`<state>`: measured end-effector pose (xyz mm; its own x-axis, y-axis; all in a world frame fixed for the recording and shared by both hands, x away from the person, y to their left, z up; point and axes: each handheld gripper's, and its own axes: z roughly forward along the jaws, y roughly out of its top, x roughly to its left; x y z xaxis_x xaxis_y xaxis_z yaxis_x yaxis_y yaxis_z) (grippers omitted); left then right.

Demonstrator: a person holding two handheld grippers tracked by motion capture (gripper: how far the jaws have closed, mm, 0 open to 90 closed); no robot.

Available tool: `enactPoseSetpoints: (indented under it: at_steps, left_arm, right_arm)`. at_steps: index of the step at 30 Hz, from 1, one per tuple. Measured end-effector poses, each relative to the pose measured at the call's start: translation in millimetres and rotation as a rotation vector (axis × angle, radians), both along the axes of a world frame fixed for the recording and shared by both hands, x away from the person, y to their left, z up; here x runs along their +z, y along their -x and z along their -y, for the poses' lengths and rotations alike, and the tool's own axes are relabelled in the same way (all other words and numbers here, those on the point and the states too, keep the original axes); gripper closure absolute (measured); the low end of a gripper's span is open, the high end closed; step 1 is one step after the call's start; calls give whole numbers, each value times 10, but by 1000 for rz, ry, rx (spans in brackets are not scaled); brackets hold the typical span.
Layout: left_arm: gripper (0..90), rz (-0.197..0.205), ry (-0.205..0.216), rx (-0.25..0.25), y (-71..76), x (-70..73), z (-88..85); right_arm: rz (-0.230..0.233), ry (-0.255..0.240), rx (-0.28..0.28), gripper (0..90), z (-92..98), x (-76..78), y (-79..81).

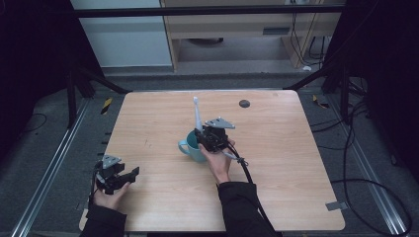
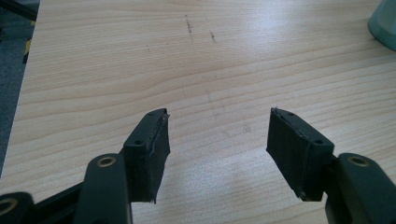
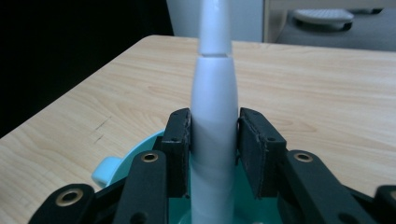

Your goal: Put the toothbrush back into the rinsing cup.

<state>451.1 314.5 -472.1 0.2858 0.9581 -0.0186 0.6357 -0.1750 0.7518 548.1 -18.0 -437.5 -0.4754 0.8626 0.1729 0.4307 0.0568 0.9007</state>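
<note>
From the high view we see the right gripper [image 1: 205,133] over a teal mug [image 1: 191,146] near the middle of the wooden table [image 1: 276,163], clamping a white toothbrush [image 1: 196,112] that stands upright out of it. A dark round mark [image 1: 244,103] lies near the far edge. The left gripper [image 1: 123,177] rests at the near left corner.

In the left gripper view, we find its jaws spread wide over bare wood, the mug's edge [image 2: 385,23] well off.

In the right gripper view, both pads press the toothbrush handle [image 3: 214,121] above the mug [image 3: 116,170].
</note>
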Motion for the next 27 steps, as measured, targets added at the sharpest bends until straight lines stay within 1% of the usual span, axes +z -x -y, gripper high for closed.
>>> enactPoseSetpoints:
  at_steps: [1,4,7,8,9,11,13,15,17,20,22,24,25,27]
  left_arm:
    - [379,1,0,-1,1,1,0]
    - [379,1,1,0,2,2,-2]
    - [379,-1,0,-1,2,-1,-1]
    - [378,-1,0,-1,2,-1,0]
    - [378,-1,-1,-2,2,-1,1]
    - [377,-1,-3,-1,4,0,3]
    - [377,0,-2,-1,5,0,5]
    - [375,0,-3,-2,7,-1,9]
    - [373,-1,-4,-4,8,-4,12]
    - [371,-2,-4,-6,6,-8,14]
    - [367,0,-2,-10,8,-10,15]
    - [361,0,-2,-13,8,-12,17]
    - [356,5,3,-25,8,-20,23]
    - [346,7,-3,-36,10,-22,34]
  right_arm:
    - [8,5,-1,617,12,16,7]
    - [24,-10,17,543,76,78,47]
    - [28,-19,67,449,168,132,131]
    - [25,-5,83,407,195,141,171]
    - [24,20,99,362,222,145,210]
    - [38,57,110,303,292,147,298]
    - [41,71,110,261,391,158,380]
    - [34,59,111,223,506,174,442]
    - [29,55,110,210,633,188,497]
    - [27,60,89,195,822,181,571]
    - [5,62,79,177,934,151,594]
    - [-8,85,58,172,1038,100,623]
    - [-19,92,48,171,1086,65,640]
    - [-44,105,39,166,1175,-16,669]
